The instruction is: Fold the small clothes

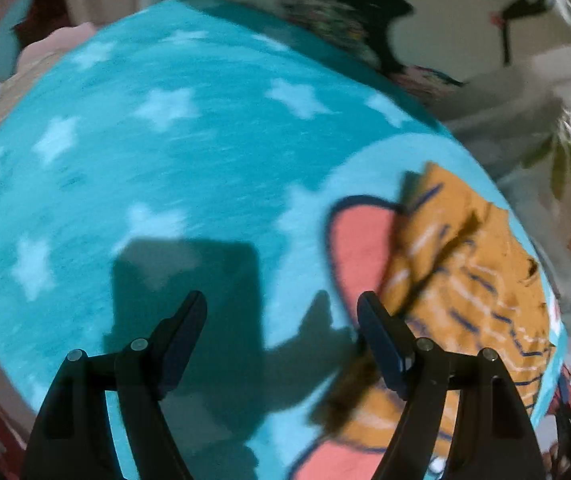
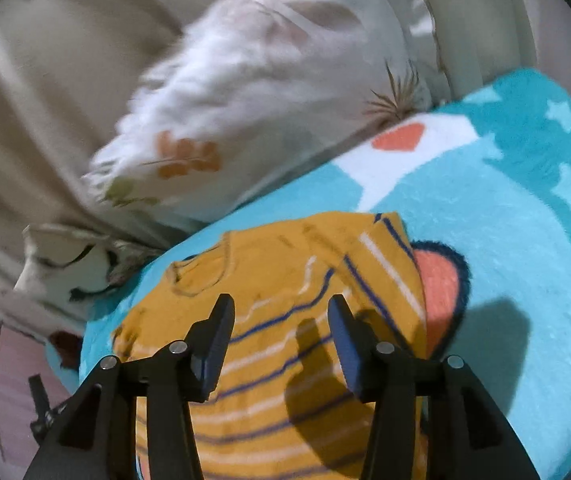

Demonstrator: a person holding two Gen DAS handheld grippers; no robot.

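A small mustard-yellow shirt [image 2: 285,280] with blue and white stripes lies partly folded on a turquoise star blanket [image 2: 505,220]. My right gripper [image 2: 281,312] hangs just above the shirt's striped middle, open, with nothing between its fingers. In the left wrist view the same shirt [image 1: 465,248] lies at the right, over a pink and navy figure on the blanket [image 1: 165,160]. My left gripper [image 1: 283,308] stands open over bare blanket to the left of the shirt; its right finger [image 1: 381,332] sits at the shirt's near edge. The view is blurred.
A white floral pillow [image 2: 253,92] and beige bedding [image 2: 45,80] lie beyond the blanket's far edge. A black and white printed cloth [image 1: 405,20] shows at the top of the left wrist view. Pink bedding [image 1: 45,52] lies at the blanket's upper left.
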